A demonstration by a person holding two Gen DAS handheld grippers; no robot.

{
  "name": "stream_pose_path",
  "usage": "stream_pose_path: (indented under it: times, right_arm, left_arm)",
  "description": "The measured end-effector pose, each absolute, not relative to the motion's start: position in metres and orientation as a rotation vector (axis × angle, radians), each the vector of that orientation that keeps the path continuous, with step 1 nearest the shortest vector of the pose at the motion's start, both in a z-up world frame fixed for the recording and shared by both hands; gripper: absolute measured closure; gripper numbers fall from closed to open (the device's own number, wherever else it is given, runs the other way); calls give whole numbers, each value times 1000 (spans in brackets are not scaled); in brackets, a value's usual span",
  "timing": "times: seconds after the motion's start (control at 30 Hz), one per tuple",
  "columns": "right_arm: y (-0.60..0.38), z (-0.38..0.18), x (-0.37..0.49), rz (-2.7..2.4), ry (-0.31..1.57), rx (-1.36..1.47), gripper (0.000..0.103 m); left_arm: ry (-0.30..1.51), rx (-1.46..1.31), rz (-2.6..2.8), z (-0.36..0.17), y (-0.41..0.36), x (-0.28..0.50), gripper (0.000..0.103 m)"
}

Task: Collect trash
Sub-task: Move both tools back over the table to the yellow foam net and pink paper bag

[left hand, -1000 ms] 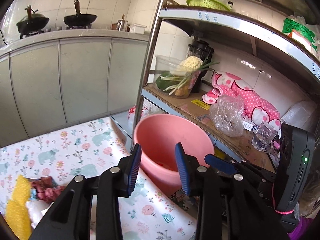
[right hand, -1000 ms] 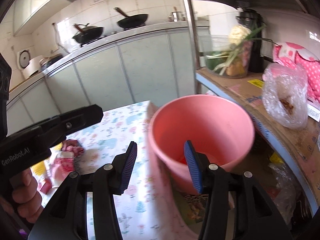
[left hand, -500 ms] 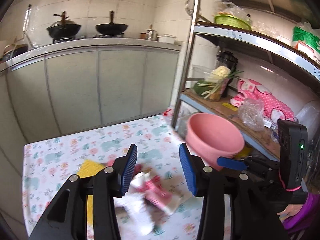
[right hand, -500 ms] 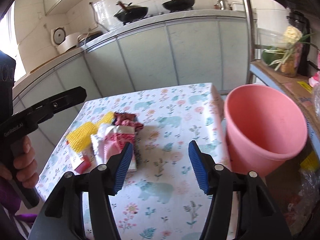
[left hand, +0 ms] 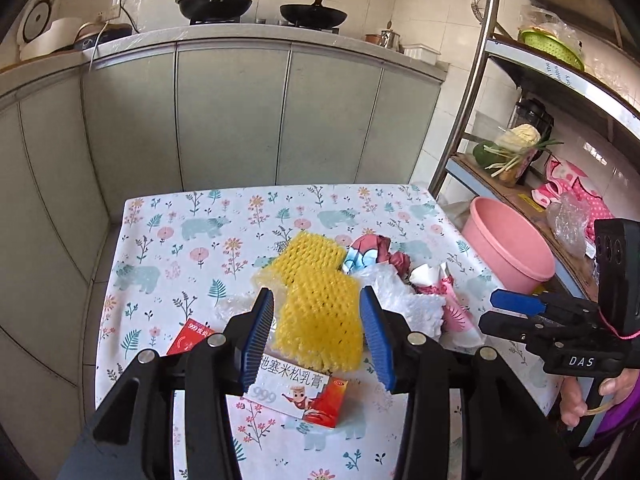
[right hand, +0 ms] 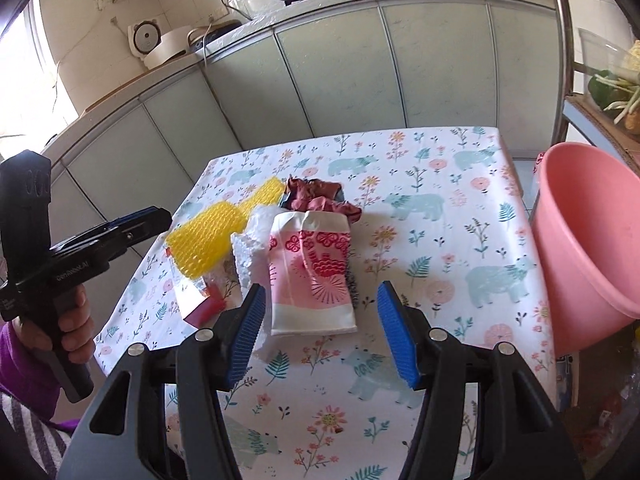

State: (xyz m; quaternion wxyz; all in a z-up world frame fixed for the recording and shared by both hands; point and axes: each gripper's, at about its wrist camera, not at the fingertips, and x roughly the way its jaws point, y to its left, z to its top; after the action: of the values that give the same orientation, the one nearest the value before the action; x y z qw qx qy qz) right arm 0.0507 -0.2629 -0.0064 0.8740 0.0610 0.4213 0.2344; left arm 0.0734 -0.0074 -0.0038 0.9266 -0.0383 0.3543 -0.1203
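- Left wrist view: the left gripper [left hand: 318, 336] has swung from the pink plastic bucket [left hand: 508, 246] back to the table; fingers spread, empty, framing the yellow foam fruit net [left hand: 316, 304]. Probably next pickup.
- Right wrist view: the right gripper [right hand: 320, 336] has also returned, fingers spread wide before the pink-and-white printed paper packet [right hand: 310, 276]; trash remains heaped on the floral tablecloth [right hand: 440, 208].

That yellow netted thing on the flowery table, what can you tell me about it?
The yellow foam net looks like soft, spongy fruit-wrapping mesh, bright yellow with an open, knobbly weave. It lies flat and stretched out in the trash pile on the floral tablecloth. Its near end overlaps a white and red box; crinkled white foam lies alongside it. The left gripper is open, its fingers framing the net but not visibly touching it.
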Motion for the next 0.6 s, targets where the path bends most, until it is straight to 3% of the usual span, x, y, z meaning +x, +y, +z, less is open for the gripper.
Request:
stream_pose_path:
  times: [0.37, 0.5, 0.6]
  right_arm:
    - [-253, -19, 58, 488, 921, 107, 44]
    - [-255, -21, 58, 481, 914, 113, 44]
    - [-255, -22, 58, 480, 909, 99, 44]
  left_arm:
    - [776, -61, -249, -26, -12, 79, 60]
    - [773, -62, -254, -28, -12, 76, 68]
    - [766, -57, -260, -27, -14, 73, 80]
